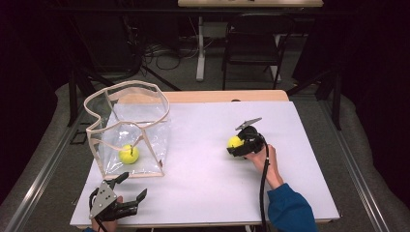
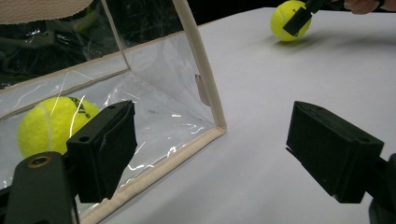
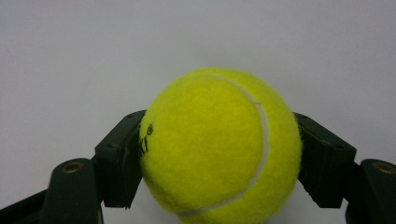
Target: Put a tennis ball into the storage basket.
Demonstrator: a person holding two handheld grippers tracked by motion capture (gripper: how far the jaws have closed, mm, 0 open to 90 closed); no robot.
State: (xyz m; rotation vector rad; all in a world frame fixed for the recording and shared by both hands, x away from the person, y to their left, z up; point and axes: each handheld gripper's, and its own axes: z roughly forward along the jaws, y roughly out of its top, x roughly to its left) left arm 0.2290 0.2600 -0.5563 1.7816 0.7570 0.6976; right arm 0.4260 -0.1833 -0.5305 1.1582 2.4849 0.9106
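Right gripper (image 1: 238, 146) grasps 1 tennis ball (image 1: 235, 141) mid-frame; left gripper (image 1: 126, 187) gapes, lower left, near clear bag (image 1: 145, 104) holding another ball (image 1: 129, 154).

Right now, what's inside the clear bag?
One tennis ball lies on the floor of the clear bag, near the front wall. Glare hides part of the floor. I see nothing else inside.
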